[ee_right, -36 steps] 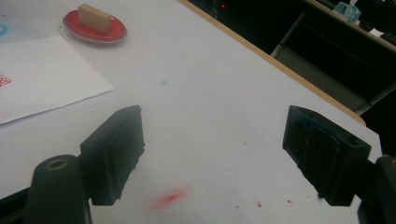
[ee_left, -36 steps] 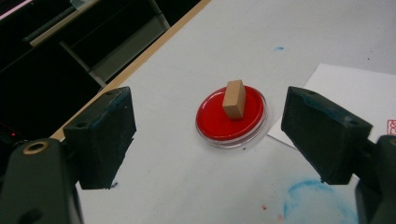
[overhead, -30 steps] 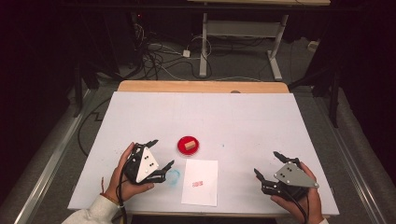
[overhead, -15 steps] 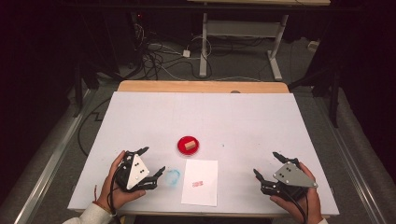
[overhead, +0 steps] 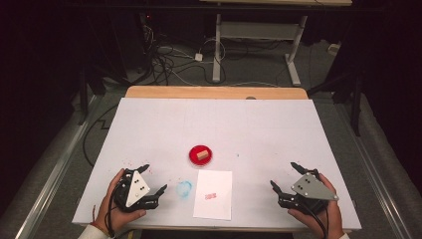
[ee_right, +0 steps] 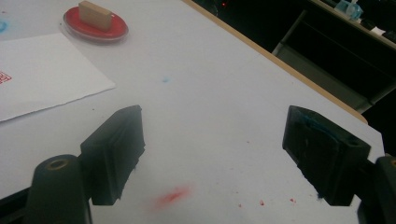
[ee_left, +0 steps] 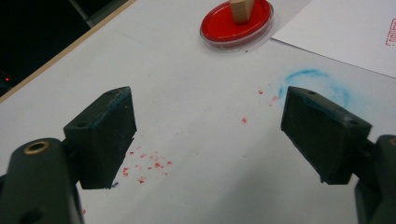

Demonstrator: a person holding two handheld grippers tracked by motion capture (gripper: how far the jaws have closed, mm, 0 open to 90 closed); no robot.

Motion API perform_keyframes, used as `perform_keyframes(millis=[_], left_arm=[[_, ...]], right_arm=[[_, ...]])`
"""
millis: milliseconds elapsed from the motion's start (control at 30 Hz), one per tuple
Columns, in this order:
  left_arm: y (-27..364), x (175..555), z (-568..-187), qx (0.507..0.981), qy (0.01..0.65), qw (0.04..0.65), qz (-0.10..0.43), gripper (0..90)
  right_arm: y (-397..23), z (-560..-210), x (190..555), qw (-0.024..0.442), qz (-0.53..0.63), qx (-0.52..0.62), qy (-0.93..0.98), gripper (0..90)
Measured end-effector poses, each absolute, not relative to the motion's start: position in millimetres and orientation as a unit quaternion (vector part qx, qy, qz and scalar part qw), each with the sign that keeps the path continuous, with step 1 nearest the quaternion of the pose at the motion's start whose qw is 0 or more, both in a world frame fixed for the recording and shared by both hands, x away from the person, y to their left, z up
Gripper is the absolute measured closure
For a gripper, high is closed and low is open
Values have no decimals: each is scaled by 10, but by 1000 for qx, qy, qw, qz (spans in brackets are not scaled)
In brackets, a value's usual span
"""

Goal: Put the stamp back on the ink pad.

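Wooden stamp (overhead: 201, 155) standing in red ink pad (overhead: 193, 158), ahead-right of the left hand-held gripper (overhead: 154, 179), jaws apart, empty. Likely light, rigid; grip its upper side faces.

White table (overhead: 249, 129) with a wooden strip along its 12 o'clock edge. Slightly toward 6 o'clock of centre stands a red ink pad (overhead: 201, 155), a round shallow dish, carrying a small wooden stamp (overhead: 201, 155) upright on it. At 5 o'clock from the pad, well apart from it, lies a white sheet (overhead: 214, 194) flat on the surface, bearing a small red print (overhead: 211, 196) near its middle. Just beside the sheet, at its 9 o'clock, a faint blue ring smudge (overhead: 184, 188) marks the tabletop. Red specks (ee_left: 147, 165) are scattered near the 7 o'clock corner; a red smear (ee_right: 172, 196) lies near the 5 o'clock corner.
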State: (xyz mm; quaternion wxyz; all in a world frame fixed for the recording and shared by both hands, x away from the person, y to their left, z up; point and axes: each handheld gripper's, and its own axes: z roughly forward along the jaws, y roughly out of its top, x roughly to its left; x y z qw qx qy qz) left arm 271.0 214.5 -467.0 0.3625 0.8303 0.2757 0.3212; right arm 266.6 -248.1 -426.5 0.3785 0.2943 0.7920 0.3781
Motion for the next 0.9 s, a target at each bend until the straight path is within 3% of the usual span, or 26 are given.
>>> perform_keyframes(millis=[900], left_arm=[[2080,2725,-4652,836,260,360,322,173]], right_arm=[[-2509,-4256,2606,386,371,295,791,213]])
